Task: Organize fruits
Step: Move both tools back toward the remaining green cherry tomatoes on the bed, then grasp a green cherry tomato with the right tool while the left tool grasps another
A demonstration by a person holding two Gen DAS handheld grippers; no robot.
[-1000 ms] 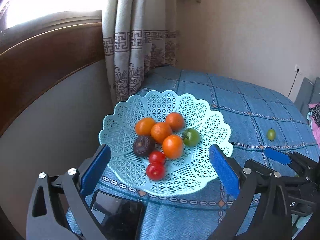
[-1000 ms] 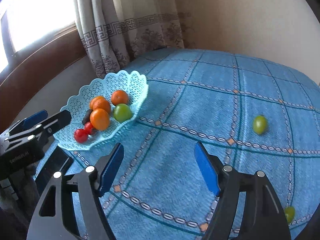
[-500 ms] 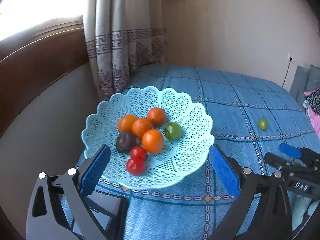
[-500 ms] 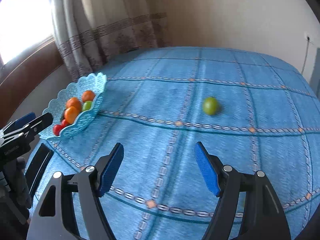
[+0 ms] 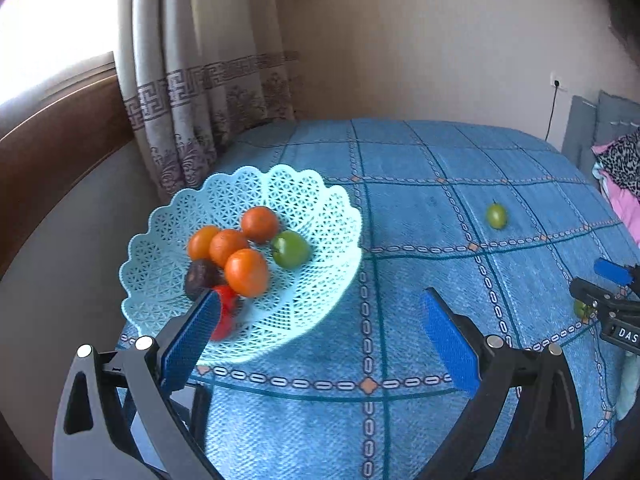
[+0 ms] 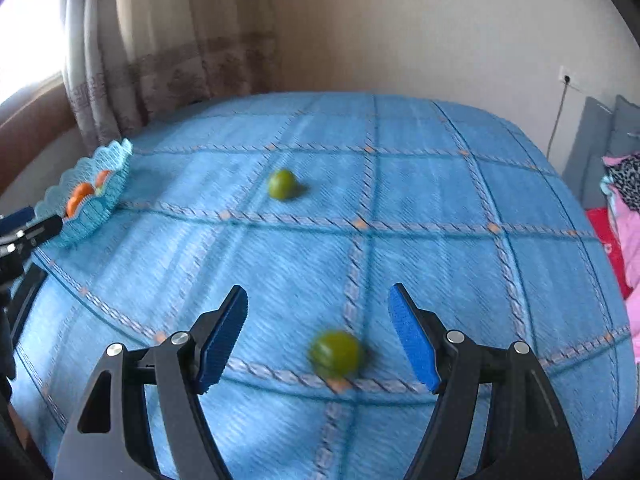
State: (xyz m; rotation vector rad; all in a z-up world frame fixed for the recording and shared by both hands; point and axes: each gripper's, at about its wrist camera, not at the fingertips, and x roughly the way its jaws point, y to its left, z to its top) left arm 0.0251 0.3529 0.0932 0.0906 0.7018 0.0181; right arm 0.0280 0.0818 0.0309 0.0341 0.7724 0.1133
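A pale turquoise lattice basket (image 5: 320, 200) sits at the table's left corner and holds several orange fruits (image 5: 246, 272), a green fruit (image 5: 291, 249), a dark fruit (image 5: 200, 276) and red ones (image 5: 226, 304). My left gripper (image 5: 320, 344) hovers open just right of the basket (image 6: 100, 208), with nothing between its fingers. Two green fruits lie loose on the blue cloth: one far out (image 5: 496, 216) (image 6: 282, 185), one close (image 6: 336, 354). My right gripper (image 6: 318, 340) stands open above the table, and the near green fruit appears between its fingertips, untouched. The view is blurred.
A blue checked cloth (image 6: 400, 200) covers the table. Patterned curtains (image 5: 208, 92) and a wooden sill stand behind the basket. A wall with a socket (image 5: 559, 83) lies at the back, pink and patterned fabric (image 6: 624, 208) at the right. The right gripper shows at the left view's edge (image 5: 608, 304).
Both grippers swung right across the table. The basket slid to the left in both views. The near green fruit came in between the right gripper's open fingers.
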